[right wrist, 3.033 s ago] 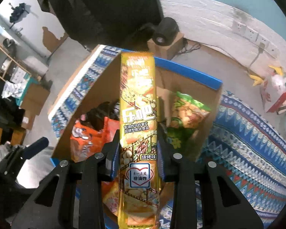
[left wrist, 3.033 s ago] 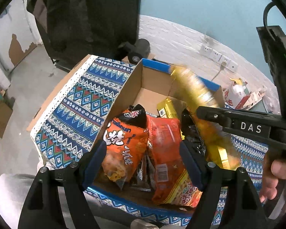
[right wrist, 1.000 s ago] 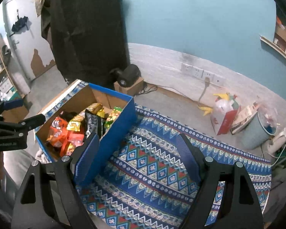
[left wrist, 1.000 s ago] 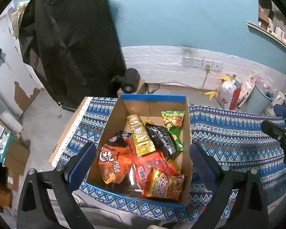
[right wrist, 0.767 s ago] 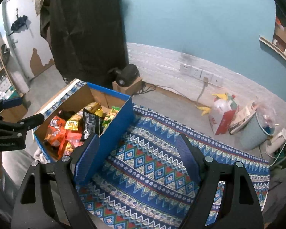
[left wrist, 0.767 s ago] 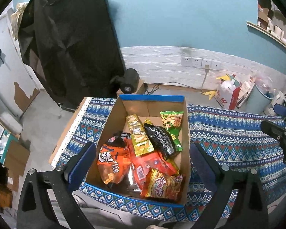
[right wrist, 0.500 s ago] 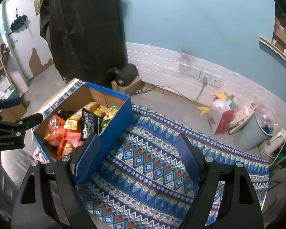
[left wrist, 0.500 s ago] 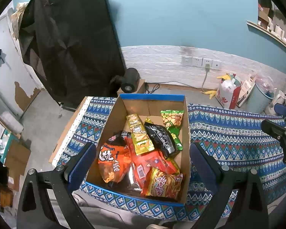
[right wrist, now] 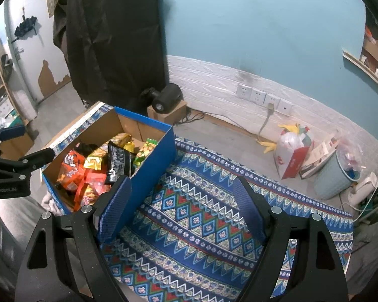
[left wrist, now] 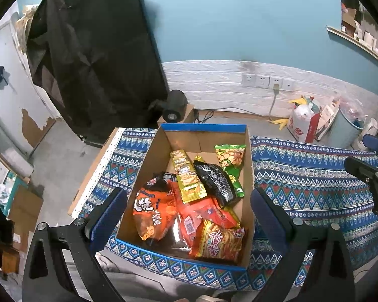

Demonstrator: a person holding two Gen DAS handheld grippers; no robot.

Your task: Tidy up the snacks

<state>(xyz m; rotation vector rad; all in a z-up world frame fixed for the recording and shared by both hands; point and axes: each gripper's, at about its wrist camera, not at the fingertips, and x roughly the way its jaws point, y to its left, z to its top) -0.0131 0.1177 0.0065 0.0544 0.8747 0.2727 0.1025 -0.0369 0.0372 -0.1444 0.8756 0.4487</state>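
Note:
An open cardboard box with blue outer walls (left wrist: 204, 127) stands on the patterned cloth. In it lie several snack bags: an orange bag (left wrist: 152, 211), a long gold bag (left wrist: 187, 178), a black bag (left wrist: 215, 180), a green bag (left wrist: 230, 161) and a red-yellow bag (left wrist: 218, 239). The box also shows in the right wrist view (right wrist: 152, 173). My left gripper (left wrist: 187, 216) is open and empty, held high above the box. My right gripper (right wrist: 181, 211) is open and empty, above the cloth to the right of the box.
The blue patterned cloth (right wrist: 214, 226) covers the table. On the floor behind stand a black lamp on a small carton (left wrist: 175, 105), a red-white bag (left wrist: 303, 123) and a pale bin (right wrist: 331, 176). A black cloth (left wrist: 95, 58) hangs at left.
Three seconds ago my right gripper held the long gold bag over the box; it now lies in the box. Both grippers have pulled up and back. Over the last second hardly anything moves.

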